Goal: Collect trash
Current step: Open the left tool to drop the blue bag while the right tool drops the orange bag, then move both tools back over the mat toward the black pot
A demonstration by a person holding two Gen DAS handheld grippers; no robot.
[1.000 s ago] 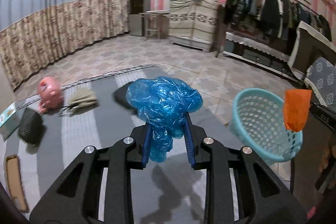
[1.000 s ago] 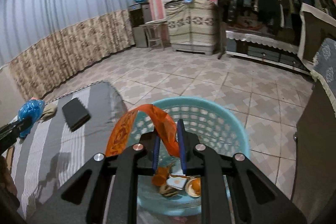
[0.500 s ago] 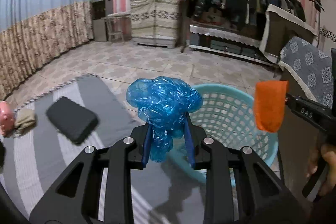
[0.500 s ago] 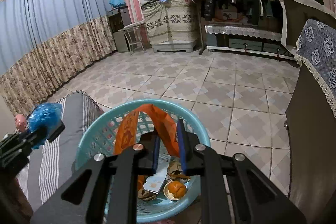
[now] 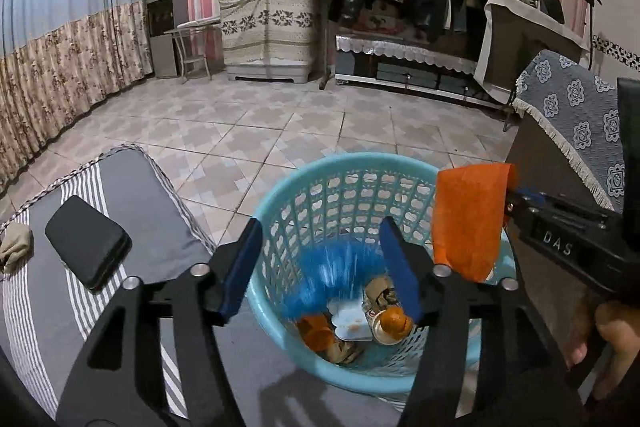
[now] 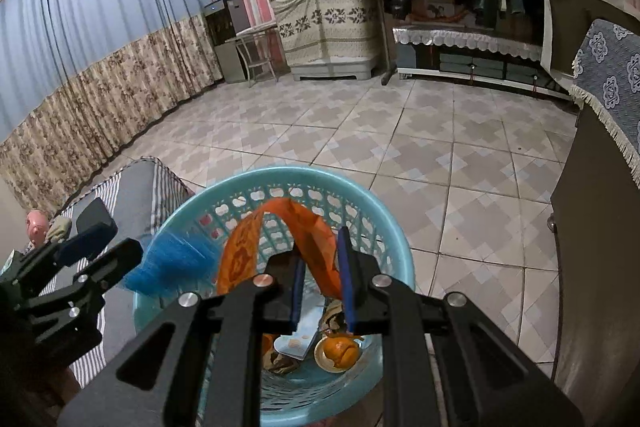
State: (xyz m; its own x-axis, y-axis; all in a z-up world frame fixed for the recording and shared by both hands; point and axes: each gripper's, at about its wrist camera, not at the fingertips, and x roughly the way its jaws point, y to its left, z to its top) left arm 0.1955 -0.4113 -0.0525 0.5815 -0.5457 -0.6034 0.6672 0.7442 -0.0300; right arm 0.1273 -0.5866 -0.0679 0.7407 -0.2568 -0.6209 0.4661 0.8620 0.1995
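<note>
My left gripper [image 5: 320,231] hangs over the teal basket [image 5: 344,161], its jaws opening and nothing pressed between the pads. The blue plastic bag [image 5: 332,275] is a blurred streak below the fingers, falling into the basket; the right wrist view shows the bag [image 6: 172,263] at the basket's left rim, beside the left gripper [image 6: 114,243]. My right gripper [image 6: 320,255] is shut on a looped orange wrapper [image 6: 312,227] above the basket [image 6: 304,173]. From the left wrist view the wrapper [image 5: 468,223] hangs over the basket's right side. Peel, a tin and paper lie inside.
A grey striped mat [image 5: 152,211] lies left of the basket with a black flat case [image 5: 88,243] and a beige cloth [image 5: 14,247] on it. A pink toy [image 6: 36,225] sits farther left. A dark cabinet under a blue cloth [image 5: 576,115] stands at the right. Tiled floor stretches beyond.
My left gripper swung right from over the mat to above the basket, then opened and let the blue bag drop. The right gripper sank slightly over the basket, still holding the orange wrapper.
</note>
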